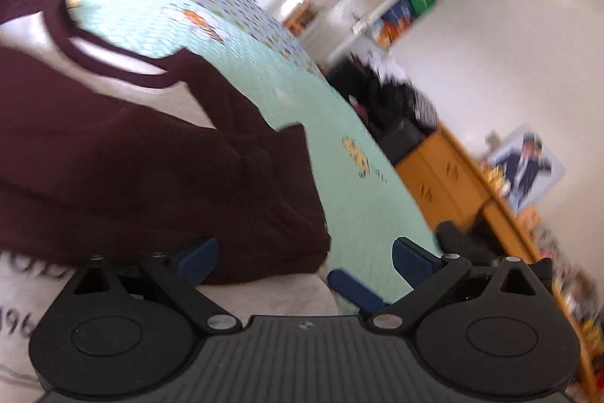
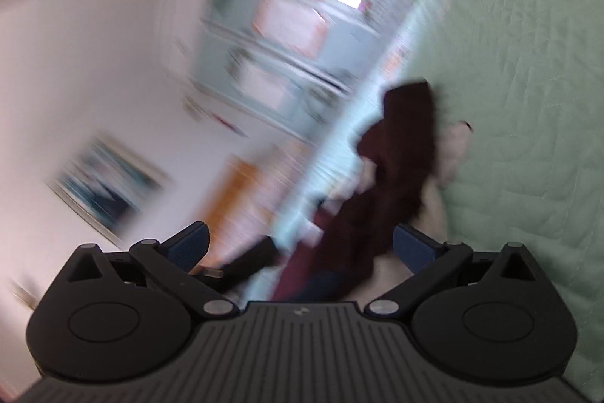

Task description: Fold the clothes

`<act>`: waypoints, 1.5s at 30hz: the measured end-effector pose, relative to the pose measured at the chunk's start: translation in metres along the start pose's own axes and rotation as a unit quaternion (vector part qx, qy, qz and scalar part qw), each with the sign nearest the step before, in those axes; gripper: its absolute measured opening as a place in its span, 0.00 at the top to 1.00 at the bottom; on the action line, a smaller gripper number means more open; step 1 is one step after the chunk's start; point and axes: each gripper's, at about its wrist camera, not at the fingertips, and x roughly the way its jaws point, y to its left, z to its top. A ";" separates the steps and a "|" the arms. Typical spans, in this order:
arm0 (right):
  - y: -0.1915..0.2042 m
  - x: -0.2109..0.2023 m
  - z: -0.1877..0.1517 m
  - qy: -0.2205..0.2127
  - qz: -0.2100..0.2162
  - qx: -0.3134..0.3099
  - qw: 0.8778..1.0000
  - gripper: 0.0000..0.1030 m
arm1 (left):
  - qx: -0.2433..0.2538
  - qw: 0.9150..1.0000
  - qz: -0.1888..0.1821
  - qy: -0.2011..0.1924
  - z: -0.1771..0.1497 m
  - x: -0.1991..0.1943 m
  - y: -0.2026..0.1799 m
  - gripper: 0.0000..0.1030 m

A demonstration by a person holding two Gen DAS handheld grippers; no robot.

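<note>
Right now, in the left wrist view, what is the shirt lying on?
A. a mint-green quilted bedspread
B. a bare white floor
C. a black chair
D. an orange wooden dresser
A. The maroon and cream shirt is spread on the mint-green quilted bedspread, in front of the open left tool; the orange dresser stands off beyond the bed's edge.

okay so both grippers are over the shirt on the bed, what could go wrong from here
The maroon sleeve lies bunched over the shirt body, so a fold now may trap wrinkles. Both the left gripper and right gripper stand open, gripping nothing. Both views are motion-blurred, so a fast grab could miss the fabric.
</note>
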 end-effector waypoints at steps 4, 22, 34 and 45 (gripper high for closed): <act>0.005 0.024 0.012 0.035 -0.029 0.042 0.998 0.00 | -0.028 0.999 0.000 -0.029 -0.003 -0.011 0.007 0.04; -0.026 0.021 -0.014 -0.180 -0.050 0.268 0.945 0.33 | -0.026 0.996 -0.002 -0.083 0.005 -0.034 0.057 0.05; 0.009 -0.004 -0.006 -0.088 -0.150 0.118 0.978 0.21 | 0.033 0.999 0.019 -0.036 0.002 -0.057 0.030 0.03; 0.019 0.009 -0.032 0.072 -0.241 -0.040 0.967 1.00 | 0.052 0.995 0.086 -0.006 -0.020 -0.102 0.050 0.03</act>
